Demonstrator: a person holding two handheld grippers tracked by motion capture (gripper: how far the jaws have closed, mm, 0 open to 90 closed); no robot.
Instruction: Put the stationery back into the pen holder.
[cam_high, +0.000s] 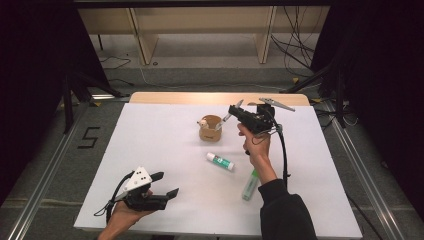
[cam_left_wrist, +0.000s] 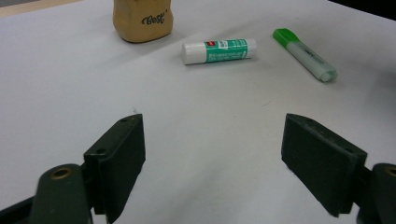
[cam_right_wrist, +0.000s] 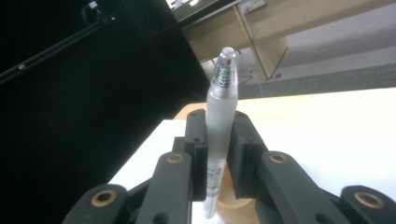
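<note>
Two grippers work over a white table (cam_high: 165, 150). The right gripper (cam_high: 234, 111), raised above the far middle of the table, has its jaws clamped on a frosted pen (cam_right_wrist: 221, 100); in the right gripper view the pen stands upright between the two black pads, its clear tip well above them and its printed lower end hanging below, over a tan holder. In the high view that pen (cam_high: 231, 112) slants just beside the rim of the tan cup (cam_high: 210, 128), which stands on the table and already has something pale in it. The left gripper (cam_high: 167, 185) rests low at the near left corner, held in a hand (cam_high: 125, 215), its jaws spread wide with nothing between them; in the left gripper view bare tabletop shows in the gap. A green-and-white glue stick (cam_high: 220, 161) lies flat near the cup, and a green highlighter (cam_high: 250, 185) lies closer to the person's right sleeve (cam_high: 285, 210), apart from the glue stick.
</note>
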